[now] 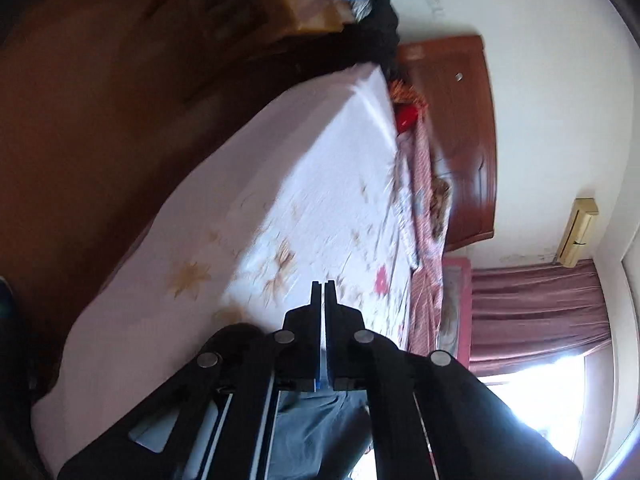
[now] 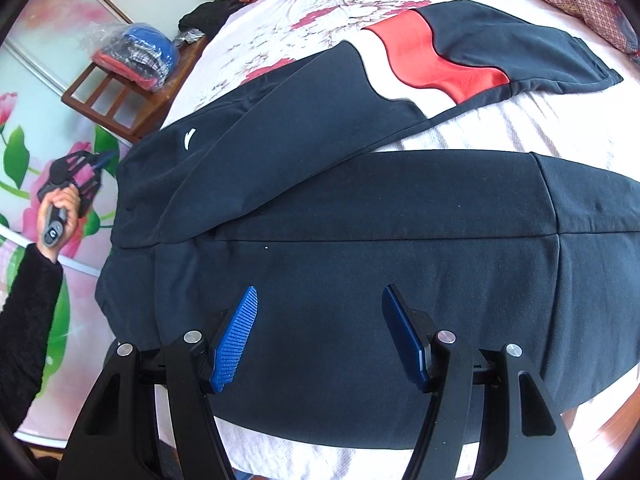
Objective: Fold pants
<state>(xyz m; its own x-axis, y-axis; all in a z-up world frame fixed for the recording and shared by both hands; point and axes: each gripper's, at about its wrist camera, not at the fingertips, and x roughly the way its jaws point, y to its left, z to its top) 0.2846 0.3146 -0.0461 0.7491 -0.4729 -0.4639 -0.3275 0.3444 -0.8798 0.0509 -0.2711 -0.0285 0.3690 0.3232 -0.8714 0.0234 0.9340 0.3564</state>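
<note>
Your right gripper [image 2: 320, 336] hangs over the dark navy cotton pants with a red-and-white wavy panel [image 2: 360, 208], its blue pads spread wide and empty. The pants lie flat across the floral white bedsheet [image 2: 280, 20]. Your left gripper [image 1: 324, 292] is pressed together, holding nothing, off the bed's edge.

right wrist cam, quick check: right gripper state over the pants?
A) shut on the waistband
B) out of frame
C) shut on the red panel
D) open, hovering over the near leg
D: the right gripper has its jaws spread wide, with the dark fabric of the pants visible between the blue pads and nothing pinched.
</note>
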